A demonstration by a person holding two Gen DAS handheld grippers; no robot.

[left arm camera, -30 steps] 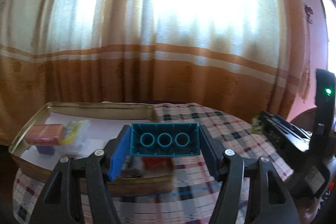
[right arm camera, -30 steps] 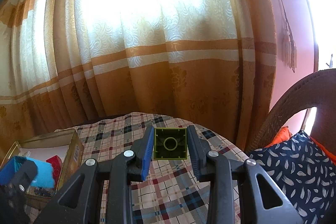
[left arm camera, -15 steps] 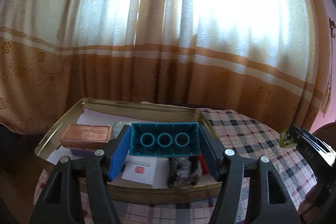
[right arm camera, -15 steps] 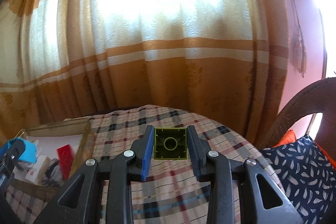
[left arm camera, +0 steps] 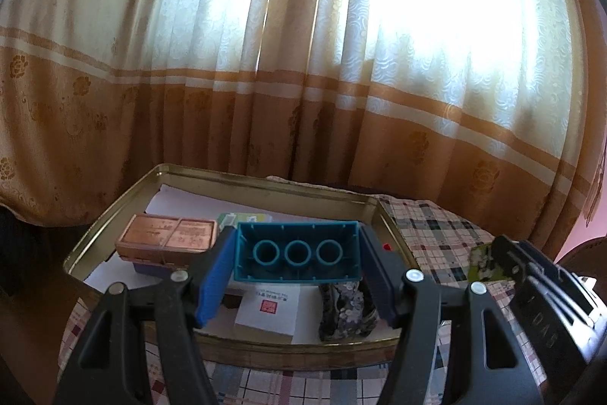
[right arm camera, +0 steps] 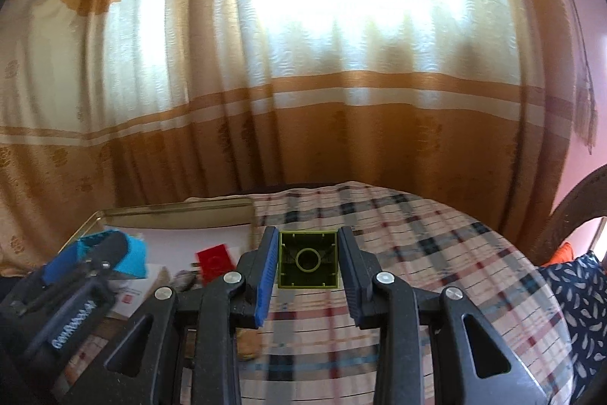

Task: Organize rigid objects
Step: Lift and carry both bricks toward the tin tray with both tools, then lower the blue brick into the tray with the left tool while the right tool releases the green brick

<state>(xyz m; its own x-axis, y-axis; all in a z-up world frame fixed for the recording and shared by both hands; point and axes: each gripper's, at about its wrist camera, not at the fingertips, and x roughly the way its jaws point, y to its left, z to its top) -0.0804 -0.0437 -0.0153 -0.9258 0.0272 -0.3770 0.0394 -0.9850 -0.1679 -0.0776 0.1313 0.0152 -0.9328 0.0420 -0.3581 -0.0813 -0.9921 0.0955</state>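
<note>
- The left hand-held gripper [left arm camera: 297, 255] held a long teal block [left arm camera: 297, 250], hollow underside toward the camera, clamped by its short ends between the blue pads and raised above the near part of a gold tin tray [left arm camera: 114, 230].
- The right hand-held gripper [right arm camera: 308, 260] was closed on a small olive-green block [right arm camera: 308, 260], carried over the checked cloth of the counter [right arm camera: 436, 253], beside the tray's right wall rather than above it.
- Risk, teal block: the grip took only the two smooth end faces, so a tilt or a bump could have let it slip out early; the tray's near part was crowded by a white card [left arm camera: 267, 306], a dark patterned item [left arm camera: 343, 306] and a copper-coloured box [left arm camera: 167, 234], so the block could have landed askew on them.
- Risk, green block: released where it hung, it would probably have dropped outside the tray; the blurred lower view left the gap to the rim uncertain.
- Risk, both tools: they worked close together and might have collided above the tray.
- Change: compared with one second earlier, the tray lay more squarely under the left tool and nearer the right one; both grips were unchanged.
</note>
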